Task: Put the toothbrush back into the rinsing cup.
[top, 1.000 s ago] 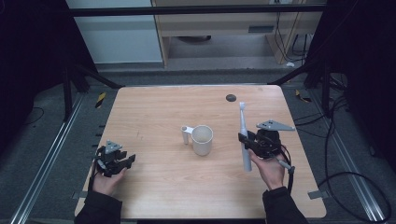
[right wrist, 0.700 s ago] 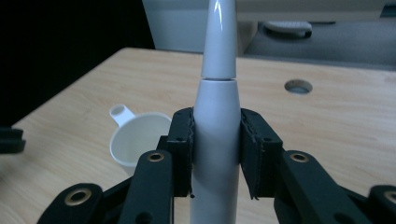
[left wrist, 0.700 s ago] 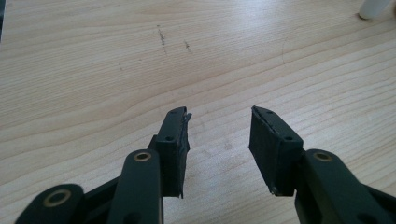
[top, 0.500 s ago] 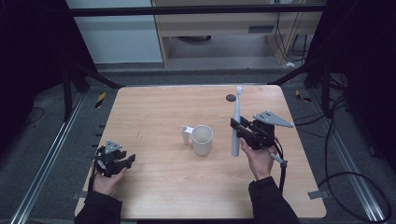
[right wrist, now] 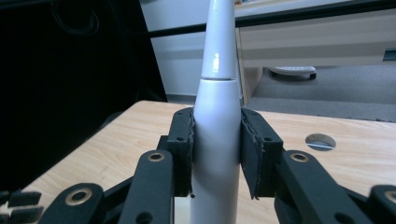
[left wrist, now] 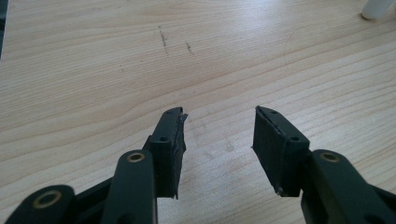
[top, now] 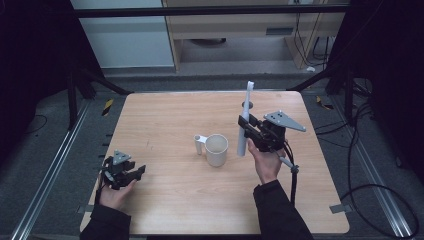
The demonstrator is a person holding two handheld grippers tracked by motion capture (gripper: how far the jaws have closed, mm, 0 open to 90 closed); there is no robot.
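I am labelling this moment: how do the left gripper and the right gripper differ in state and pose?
The left gripper is open with nothing between its jaws; the right gripper is shut on the white toothbrush. The left sits low over the table; the right is raised beside the mug. Both are hand-held.

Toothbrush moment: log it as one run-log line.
right tongs: shut on toothbrush, upright beside mug | left tongs: open, low over table

right claw (top: 246,125) | lifted and moved toward table's far side | toothbrush (top: 243,120) swung upright beside mug (top: 216,149)
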